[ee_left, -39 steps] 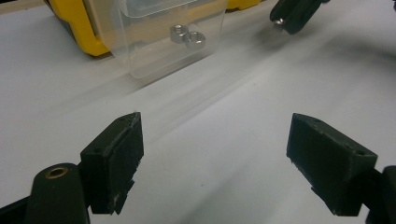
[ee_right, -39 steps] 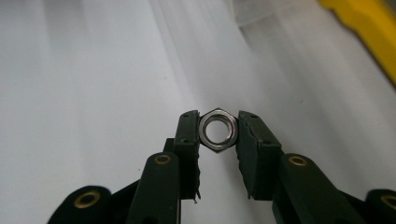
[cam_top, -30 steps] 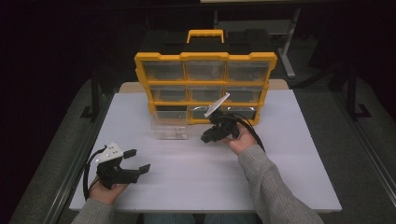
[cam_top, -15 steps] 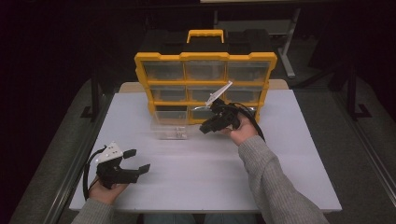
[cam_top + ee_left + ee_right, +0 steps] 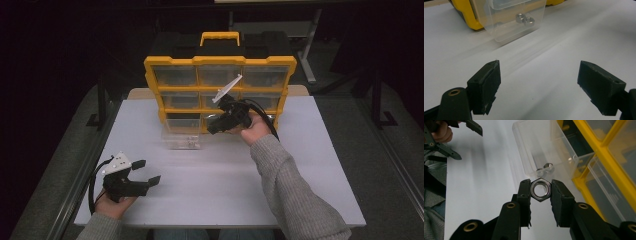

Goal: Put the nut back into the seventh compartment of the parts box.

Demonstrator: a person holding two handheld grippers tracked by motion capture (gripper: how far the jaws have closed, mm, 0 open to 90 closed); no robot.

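— Steel nut (image 5: 540,189), six-sided, pinched flat-to-flat between the right claw (image 5: 540,191) jaws. Where is it headed?

— I'd judge the clear drawer (image 5: 546,150) pulled out of the yellow organizer (image 5: 220,62); two nuts (image 5: 525,19) already lie in it. The claw hangs in the air just short of that drawer, near the organizer's front.

— So the step is carrying, with the drop to come?

— Likely. The next move calls for centring over the open top, then easing the jaws apart.

— And the left claw (image 5: 145,172)?

— Spread wide, holding nothing, low over the white table (image 5: 300,150), well apart from the drawer.
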